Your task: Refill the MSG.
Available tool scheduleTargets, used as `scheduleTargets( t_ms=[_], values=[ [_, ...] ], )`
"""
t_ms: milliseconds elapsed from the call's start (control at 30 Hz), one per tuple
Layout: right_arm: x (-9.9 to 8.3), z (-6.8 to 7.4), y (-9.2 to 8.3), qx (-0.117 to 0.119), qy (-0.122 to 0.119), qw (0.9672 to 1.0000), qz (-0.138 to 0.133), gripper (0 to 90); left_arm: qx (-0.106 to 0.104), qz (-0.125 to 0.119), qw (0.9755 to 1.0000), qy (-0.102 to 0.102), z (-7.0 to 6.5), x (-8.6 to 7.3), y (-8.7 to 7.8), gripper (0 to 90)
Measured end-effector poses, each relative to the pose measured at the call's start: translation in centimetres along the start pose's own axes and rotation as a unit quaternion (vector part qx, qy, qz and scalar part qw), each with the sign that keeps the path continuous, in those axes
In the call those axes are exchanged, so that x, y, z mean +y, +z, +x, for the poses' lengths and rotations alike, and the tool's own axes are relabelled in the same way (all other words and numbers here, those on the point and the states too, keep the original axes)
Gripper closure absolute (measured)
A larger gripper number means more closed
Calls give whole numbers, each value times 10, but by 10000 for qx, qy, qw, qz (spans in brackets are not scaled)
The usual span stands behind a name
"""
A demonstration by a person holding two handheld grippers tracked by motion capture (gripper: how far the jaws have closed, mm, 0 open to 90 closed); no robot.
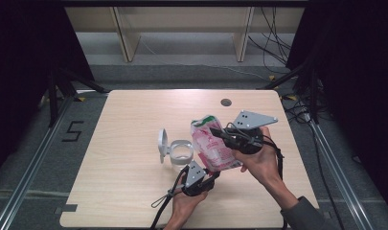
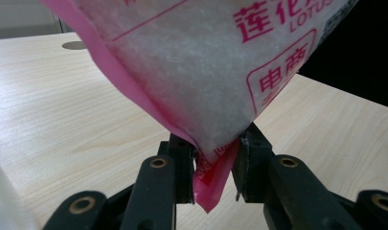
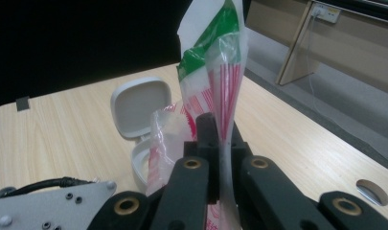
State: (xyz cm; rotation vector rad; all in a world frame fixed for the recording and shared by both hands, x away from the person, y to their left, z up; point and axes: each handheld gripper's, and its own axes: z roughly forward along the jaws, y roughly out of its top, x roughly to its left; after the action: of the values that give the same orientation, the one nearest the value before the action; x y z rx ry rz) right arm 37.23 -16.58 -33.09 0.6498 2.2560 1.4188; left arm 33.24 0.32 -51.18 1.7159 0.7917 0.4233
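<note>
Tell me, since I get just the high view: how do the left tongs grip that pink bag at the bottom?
Observer: The left tongs pinch the lower corner of the pink bag. The pink tip of its seam pokes out below the pads.
Operator: What's in it?
Observer: White grains, showing through the clear film in the left gripper view. I can't tell what they are.
Operator: And the other tongs?
Observer: The right tongs are shut on the bag's flattened top, below its green stripe.
</note>
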Motion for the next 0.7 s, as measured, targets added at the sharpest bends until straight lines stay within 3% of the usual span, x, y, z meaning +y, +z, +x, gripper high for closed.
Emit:
scheduleTargets(
  t_ms=[33,67,167,333,433,500,533,567,633,700],
  values=[
    [0,1,1,-61,68,9999,-47,900,-24,24,10000,3,0,0,-1,720],
    [0,0,2,27,39,10000,-13,900,-75,17,10000,30,1,0,-1,721],
    [1,2,7,67,91,9999,-66,900,-17,19,9999,98,2,0,-1,722],
    [3,4,13,30,73,9998,-155,900,33,17,10000,39,0,0,-3,724],
    [2,4,14,132,167,9995,-215,900,16,24,9998,175,1,1,-4,724],
    [1,5,14,46,200,9993,-309,900,72,17,9999,152,-1,2,-4,725],
    [1,5,13,101,276,9992,-277,900,132,17,9998,159,-1,2,-4,725],
    [1,3,15,176,176,9992,-318,900,156,3,9997,176,-2,2,-4,725],
    [0,5,14,144,375,9989,-261,900,212,7,9996,183,-2,1,-4,725],
    [0,4,16,165,298,9991,-260,900,216,9,9996,171,-3,0,-3,725]
  ],
)
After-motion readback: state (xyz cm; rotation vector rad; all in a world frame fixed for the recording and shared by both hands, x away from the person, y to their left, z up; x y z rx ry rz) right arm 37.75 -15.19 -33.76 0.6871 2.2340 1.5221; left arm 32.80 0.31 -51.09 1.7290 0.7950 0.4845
